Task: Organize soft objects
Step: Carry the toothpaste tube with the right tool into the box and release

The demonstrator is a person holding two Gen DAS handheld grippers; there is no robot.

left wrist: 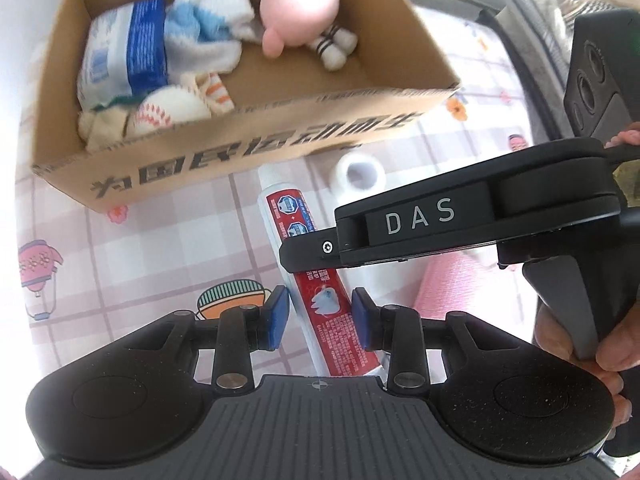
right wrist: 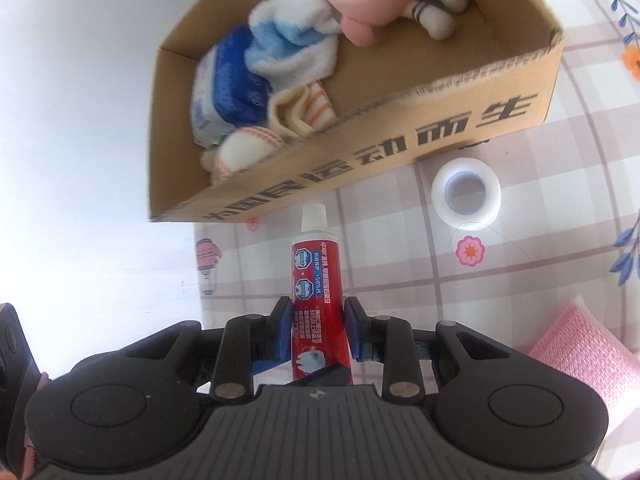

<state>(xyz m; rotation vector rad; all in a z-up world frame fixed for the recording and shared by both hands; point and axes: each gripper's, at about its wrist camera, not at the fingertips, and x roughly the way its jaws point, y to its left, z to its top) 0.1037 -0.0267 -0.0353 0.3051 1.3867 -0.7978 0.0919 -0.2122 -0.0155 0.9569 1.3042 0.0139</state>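
Note:
A red and white toothpaste tube [right wrist: 316,280] hangs a little above the checked tablecloth, cap pointing at the cardboard box [right wrist: 400,148]. My right gripper [right wrist: 318,328] is shut on the tube's middle, blue pads against both sides. In the left wrist view my left gripper [left wrist: 320,316] holds the tube [left wrist: 340,336] near its flat tail, and the right gripper [left wrist: 308,258] crosses over it from the right. The box [left wrist: 280,128] holds a pink plush toy [left wrist: 298,4], a blue and white cloth [left wrist: 208,20], a tissue pack [left wrist: 120,52], a baseball [left wrist: 168,112] and a striped sock.
A white tape roll [right wrist: 440,192] lies on the cloth just in front of the box, right of the tube. A pink foam sheet [right wrist: 580,356] lies at the near right. The table's edge [right wrist: 196,264] runs along the left, and the box's left end reaches past it.

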